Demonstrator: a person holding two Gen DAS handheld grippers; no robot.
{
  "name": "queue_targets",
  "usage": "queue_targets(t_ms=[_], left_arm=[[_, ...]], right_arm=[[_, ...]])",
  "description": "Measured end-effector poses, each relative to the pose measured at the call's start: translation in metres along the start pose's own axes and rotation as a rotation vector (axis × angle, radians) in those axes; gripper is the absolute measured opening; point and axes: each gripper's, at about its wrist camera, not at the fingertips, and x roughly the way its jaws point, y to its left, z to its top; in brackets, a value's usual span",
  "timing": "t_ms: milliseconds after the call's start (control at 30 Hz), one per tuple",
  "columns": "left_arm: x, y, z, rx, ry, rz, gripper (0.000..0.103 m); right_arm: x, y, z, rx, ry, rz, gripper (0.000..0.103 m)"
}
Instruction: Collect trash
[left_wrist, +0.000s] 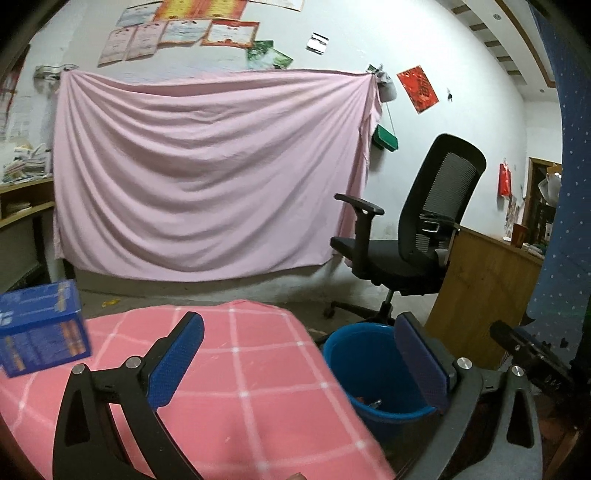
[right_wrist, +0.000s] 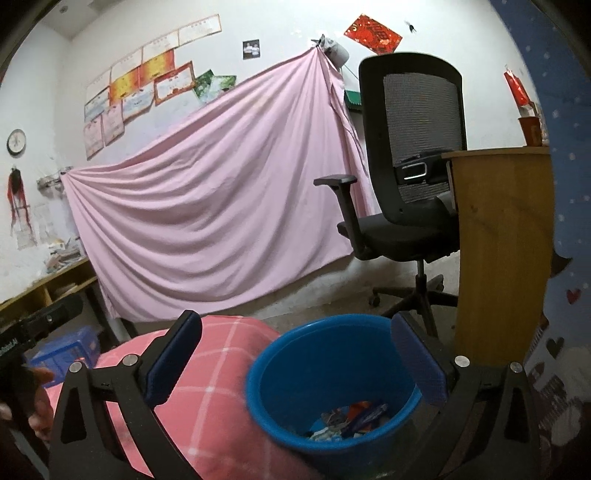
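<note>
A blue plastic bin (right_wrist: 325, 373) stands on the floor beside the table, with several crumpled wrappers (right_wrist: 351, 417) at its bottom. It also shows in the left wrist view (left_wrist: 365, 354). My right gripper (right_wrist: 295, 358) is open and empty, held above the bin's rim. My left gripper (left_wrist: 299, 358) is open and empty, over the right edge of the pink checked tablecloth (left_wrist: 221, 369). The right gripper's body shows at the right edge of the left wrist view (left_wrist: 532, 354).
A blue box (left_wrist: 40, 328) stands on the table's left side. A black office chair (left_wrist: 410, 236) and a wooden desk (left_wrist: 487, 288) stand behind the bin. A pink sheet (left_wrist: 207, 173) hangs on the back wall. A wooden shelf (left_wrist: 22, 206) is at far left.
</note>
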Motion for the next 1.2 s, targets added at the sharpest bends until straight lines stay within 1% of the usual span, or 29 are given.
queue_targets(t_ms=[233, 367, 533, 633, 833, 900, 1033, 1200], left_arm=[[-0.058, 0.022, -0.014, -0.019, -0.019, 0.06, 0.101], [-0.089, 0.029, -0.024, -0.009, -0.03, 0.102, 0.101], [-0.123, 0.036, -0.041, 0.002, -0.036, 0.143, 0.101], [-0.141, 0.039, -0.054, 0.021, -0.033, 0.17, 0.101], [-0.16, 0.045, -0.071, 0.034, -0.045, 0.208, 0.101], [-0.165, 0.047, -0.078, 0.032, -0.043, 0.214, 0.101], [-0.174, 0.045, -0.093, 0.054, -0.051, 0.237, 0.101], [-0.185, 0.05, -0.107, 0.069, -0.059, 0.243, 0.101]], right_arm=[[-0.05, 0.04, -0.005, -0.055, -0.043, 0.022, 0.103], [-0.074, 0.063, -0.011, -0.081, -0.056, 0.021, 0.103], [-0.099, 0.084, -0.025, -0.065, -0.045, 0.014, 0.103], [-0.114, 0.098, -0.038, -0.081, -0.041, 0.012, 0.103], [-0.141, 0.116, -0.063, -0.099, -0.064, 0.004, 0.103], [-0.148, 0.12, -0.069, -0.108, -0.083, -0.003, 0.103], [-0.157, 0.132, -0.082, -0.141, -0.09, 0.0, 0.103], [-0.168, 0.142, -0.094, -0.163, -0.101, 0.009, 0.103]])
